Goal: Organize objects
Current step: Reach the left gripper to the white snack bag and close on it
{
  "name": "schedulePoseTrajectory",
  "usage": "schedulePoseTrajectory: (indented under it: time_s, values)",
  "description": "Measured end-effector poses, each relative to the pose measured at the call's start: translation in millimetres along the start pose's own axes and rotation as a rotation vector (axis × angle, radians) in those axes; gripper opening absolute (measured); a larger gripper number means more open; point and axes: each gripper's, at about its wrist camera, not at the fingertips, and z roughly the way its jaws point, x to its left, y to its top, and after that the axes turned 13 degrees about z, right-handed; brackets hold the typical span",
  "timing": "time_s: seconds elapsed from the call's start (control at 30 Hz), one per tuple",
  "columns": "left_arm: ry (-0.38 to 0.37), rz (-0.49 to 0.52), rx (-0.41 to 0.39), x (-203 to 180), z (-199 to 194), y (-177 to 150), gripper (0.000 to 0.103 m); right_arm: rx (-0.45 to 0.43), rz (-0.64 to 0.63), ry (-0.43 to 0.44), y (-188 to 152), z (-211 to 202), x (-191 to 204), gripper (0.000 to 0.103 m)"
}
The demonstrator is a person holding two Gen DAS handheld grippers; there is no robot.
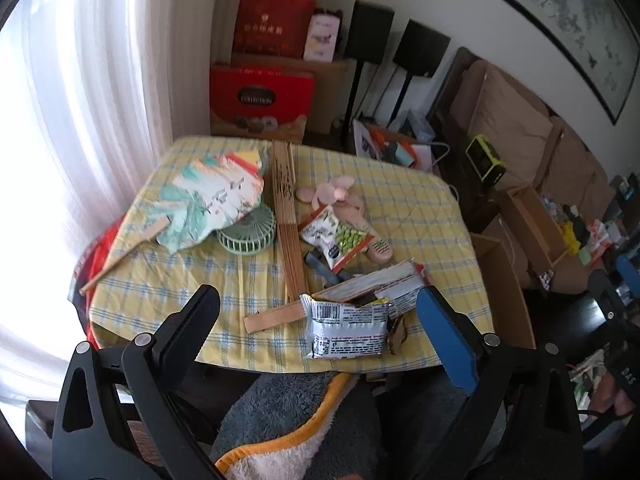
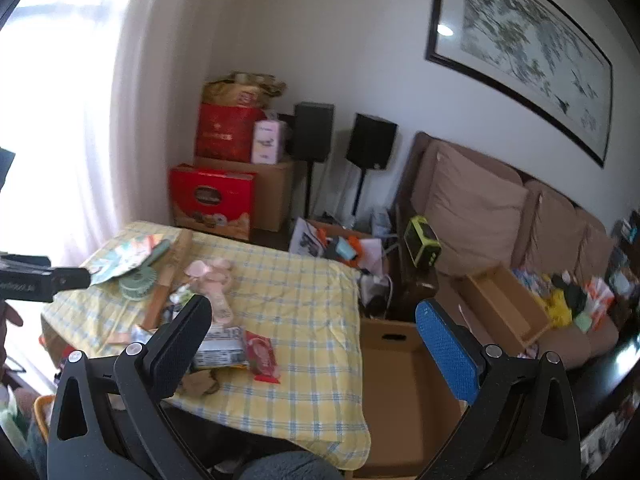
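A table under a yellow checked cloth (image 1: 400,200) holds a painted paper fan (image 1: 208,200), a small green round fan (image 1: 248,232), a folded wooden slat fan (image 1: 286,216), a pink hand fan (image 1: 340,200), a green pea snack bag (image 1: 340,236) and a silver snack packet (image 1: 348,328). My left gripper (image 1: 319,294) hovers open over the table's near edge, with the silver packet below the gap and untouched. My right gripper (image 2: 314,306) is open above the table's right part (image 2: 304,296), holding nothing. A red snack packet (image 2: 262,354) lies near its left finger.
An open cardboard box (image 2: 400,380) stands on the floor against the table's right side. Beyond it are a brown sofa (image 2: 476,204) with a shallow box (image 2: 504,304) and clutter. Red gift boxes (image 2: 212,196) and two speakers (image 2: 372,140) are stacked behind the table. A curtain (image 1: 92,80) hangs at left.
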Motion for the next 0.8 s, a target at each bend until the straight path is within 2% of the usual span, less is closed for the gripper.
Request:
schedulePoseTrajectory:
  time_s: [0.17, 0.2, 0.27, 0.33, 0.47, 0.53, 0.6, 0.7, 0.8]
  values:
    - [-0.003, 0.005, 0.037, 9.7, 25.3, -3.3, 0.098, 0.075, 0.072, 0.032, -8.6, 26.4, -13.7, 0.103]
    - [-0.032, 0.017, 0.05, 9.9, 30.2, -4.1, 0.098, 0.086, 0.084, 0.036, -10.1, 30.3, -15.7, 0.103]
    - [-0.139, 0.047, 0.094, 7.3, 42.4, -5.8, 0.098, 0.11, 0.109, 0.04, -13.3, 39.2, -20.6, 0.103]
    - [-0.182, 0.054, 0.126, 2.9, 52.9, -9.0, 0.099, 0.133, 0.128, 0.043, -17.2, 47.1, -23.7, 0.103]
    - [-0.163, 0.112, 0.18, -19.3, 75.7, -16.2, 0.1, 0.172, 0.16, 0.05, -25.9, 60.5, -28.4, 0.103]
    - [-0.158, 0.159, 0.234, -34.1, 93.9, -22.5, 0.1, 0.194, 0.173, 0.058, -28.8, 66.2, -30.8, 0.103]
    - [-0.123, 0.176, 0.274, -44.3, 111.1, -30.2, 0.1, 0.208, 0.183, 0.066, -31.8, 70.4, -33.0, 0.103]
    - [-0.076, 0.131, 0.28, -47.9, 125.6, -37.4, 0.1, 0.226, 0.2, 0.07, -35.1, 74.6, -35.5, 0.103]
    - [-0.015, 0.082, 0.232, -46.1, 129.7, -39.8, 0.1, 0.247, 0.216, 0.082, -37.5, 78.8, -37.7, 0.103]
